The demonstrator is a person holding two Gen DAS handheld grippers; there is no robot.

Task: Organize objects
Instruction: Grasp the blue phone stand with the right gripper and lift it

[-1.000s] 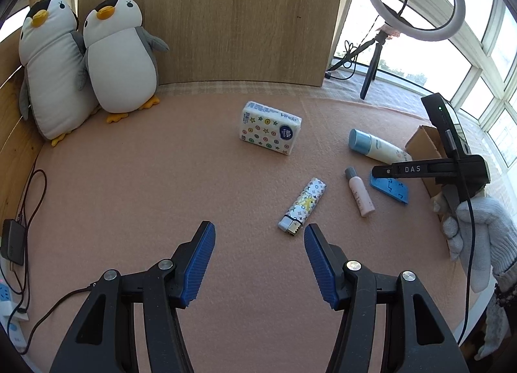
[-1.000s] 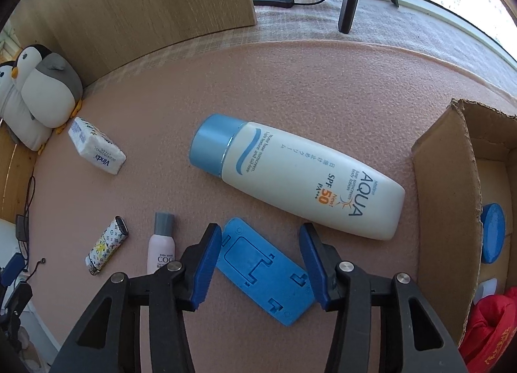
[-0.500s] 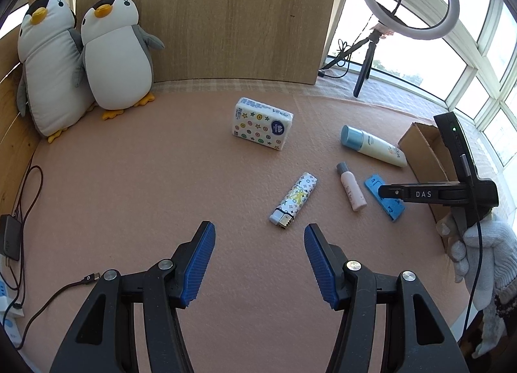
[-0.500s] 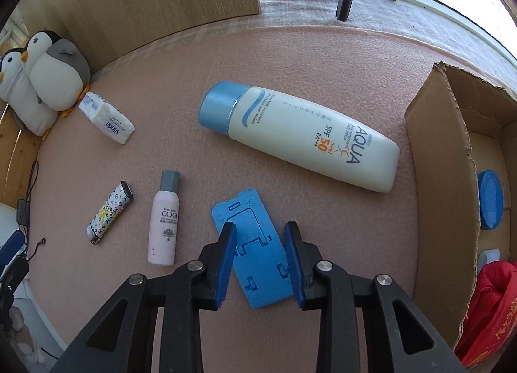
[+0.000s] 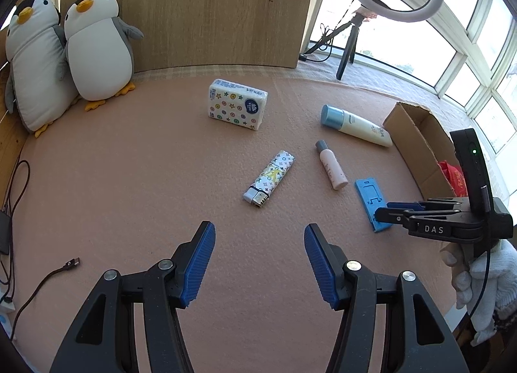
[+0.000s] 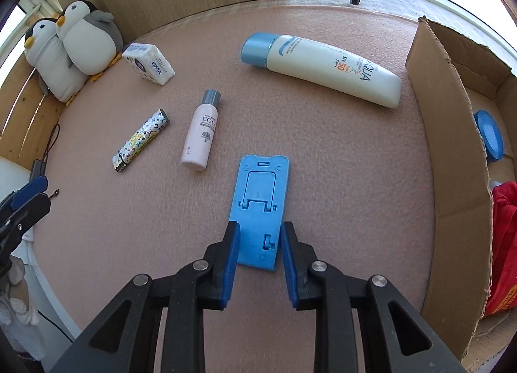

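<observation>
On the pink mat [image 6: 339, 179], the right gripper [image 6: 258, 243] is down over the near end of a flat blue phone stand [image 6: 261, 192]. Its jaws have just been closing, and the stand's near end sits between them. The blue pads look like they press both long edges, so I think the stand is pinched. Holding it by the thin edges makes sense, because it lies flat and there is nothing else to grab.

Just to the right stands a cardboard box [image 6: 452, 153], open on top. A blue lid [image 6: 489, 134] and a red bag [image 6: 504, 243] are already inside. So I think the box is where things go, and the stand is near it because it is next.

The other things lie loose on the mat, well apart from each other: a big white sunscreen bottle [image 6: 329, 66] with a blue cap, a small pink bottle [image 6: 202, 134], a lighter [image 6: 142, 140] with a pattern, and a tissue pack [image 6: 148, 63]. They lie on their sides, so they will not tip, but the bottles could roll if bumped.

Two toy penguins [image 5: 74, 56] lean on the wooden wall [image 5: 194, 8] at the back, out of the way.

The left gripper [image 5: 257, 260] hangs above a bare part of the mat. Its jaws are apart and nothing is between them. It looks like it is waiting, and the lighter is the closest thing to it.
</observation>
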